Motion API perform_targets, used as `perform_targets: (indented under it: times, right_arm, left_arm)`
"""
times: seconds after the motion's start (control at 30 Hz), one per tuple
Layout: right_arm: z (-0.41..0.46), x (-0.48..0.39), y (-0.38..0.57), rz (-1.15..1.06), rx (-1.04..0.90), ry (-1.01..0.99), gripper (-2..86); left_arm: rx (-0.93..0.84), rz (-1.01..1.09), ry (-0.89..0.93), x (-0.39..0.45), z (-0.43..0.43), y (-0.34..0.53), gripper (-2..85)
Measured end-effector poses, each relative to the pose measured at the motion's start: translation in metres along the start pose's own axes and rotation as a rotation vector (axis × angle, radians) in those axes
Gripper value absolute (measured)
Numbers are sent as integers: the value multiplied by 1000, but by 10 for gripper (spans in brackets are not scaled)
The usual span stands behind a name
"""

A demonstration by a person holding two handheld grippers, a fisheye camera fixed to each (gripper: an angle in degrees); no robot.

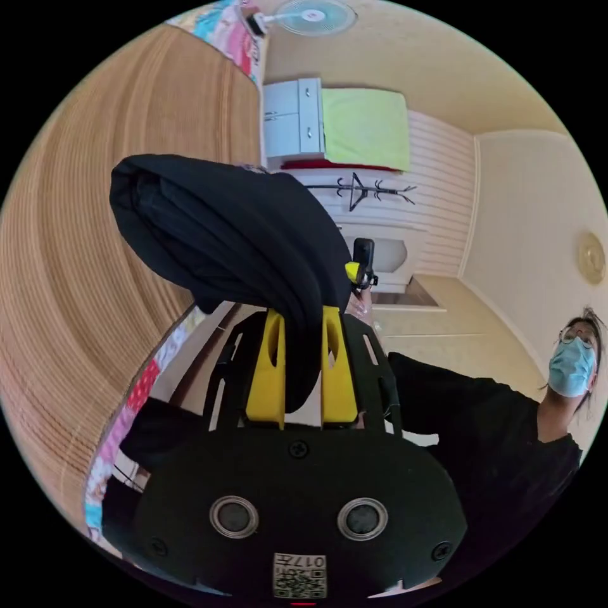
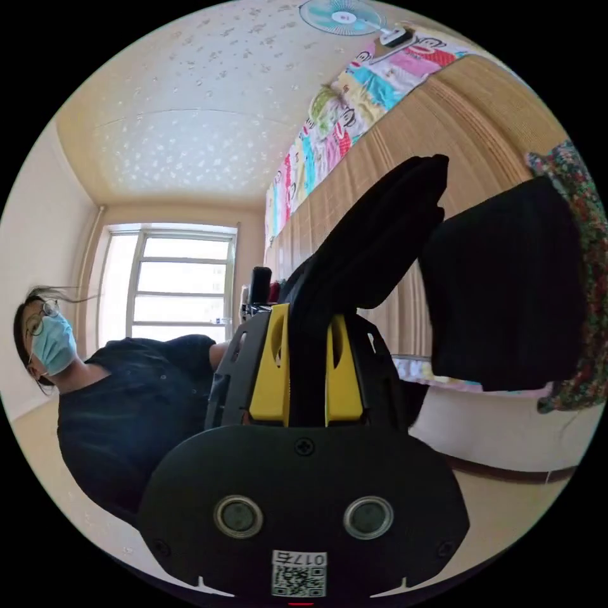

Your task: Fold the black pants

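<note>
1. Left gripper view: left gripper [image 1: 302,361] has both yellow jaws clamped on a bunched edge of the black pants [image 1: 228,234]; cloth is lifted over the woven bed mat [image 1: 76,285].
2. Right gripper view: right gripper [image 2: 307,367] is likewise clamped on the pants [image 2: 380,234], whose long axis runs up and to the right, away from the jaws.

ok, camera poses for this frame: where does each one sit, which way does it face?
Left gripper view: rides behind the left gripper, tilted across the woven mat toward a white cabinet and wall; its yellow jaws clamp the black pants; the person's torso shows.
Right gripper view: rides behind the right gripper, facing up toward ceiling, window and mat; jaws clamp the pants; the person's torso shows.
Shared: pants, mat, fan, person.
</note>
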State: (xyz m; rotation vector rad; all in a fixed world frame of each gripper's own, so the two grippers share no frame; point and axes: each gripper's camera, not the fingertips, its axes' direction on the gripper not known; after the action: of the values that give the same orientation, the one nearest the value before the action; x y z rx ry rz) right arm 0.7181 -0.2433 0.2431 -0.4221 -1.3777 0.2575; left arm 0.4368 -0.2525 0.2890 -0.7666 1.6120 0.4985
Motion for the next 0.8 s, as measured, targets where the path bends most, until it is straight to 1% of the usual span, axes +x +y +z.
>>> perform_targets:
  times: [0.03,0.07,0.1,0.13,0.17,0.2,0.23,0.3,0.37,0.4,0.47,0.53,0.57,0.63,0.67,0.7,0.73,0.77,0.8]
  right_arm:
    - [-18,6,-7,47,3,117,91]
    - [-30,21,-14,149,-3,253,99]
    - [-33,31,-17,214,-9,320,102]
    - [-34,53,-21,342,-32,457,109]
    - [-29,78,-21,459,-66,575,109]
    - [-24,89,-20,511,-86,618,109]
    - [-11,109,-15,591,-111,670,100]
    - [12,124,-4,615,-99,661,71]
    - [43,136,18,646,-17,608,41]
    - [49,138,25,655,15,599,37]
    - [59,137,48,692,148,550,23]
    - [56,131,59,744,211,522,15]
    - [56,117,64,717,248,511,11]
    - [58,88,73,648,330,493,8]
    - [63,69,79,613,374,470,6]
    - [66,59,82,593,391,443,6]
    - [78,43,88,553,417,360,5]
    - [94,31,92,515,436,253,4]
    - [104,25,94,499,438,194,4]
  left_arm:
    - [-51,4,-44,4,27,-25,95]
    - [-90,-3,-76,3,41,-36,99]
    - [-194,-29,-159,-5,69,-54,108]
    - [-322,-64,-248,-19,93,-63,112]
    - [-387,-84,-293,-28,102,-63,111]
    - [-508,-139,-384,-45,113,-56,106]
    - [-582,-201,-474,-60,110,-42,96]
    - [-598,-240,-556,-69,89,-15,93]
    - [-565,-225,-583,-68,53,20,77]
    - [-536,-234,-607,-68,23,49,59]
    - [-440,-304,-671,-65,-35,99,34]
    - [-216,-454,-763,-51,-125,176,2]
    - [-154,-487,-783,-45,-145,194,0]
    - [117,-573,-869,-7,-216,269,-4]
    - [183,-586,-898,5,-230,286,-4]
    - [315,-603,-967,31,-253,318,-2]
    - [444,-608,-1030,58,-270,346,5]
    - [514,-608,-1059,72,-277,359,10]
    - [665,-611,-1097,98,-289,385,30]
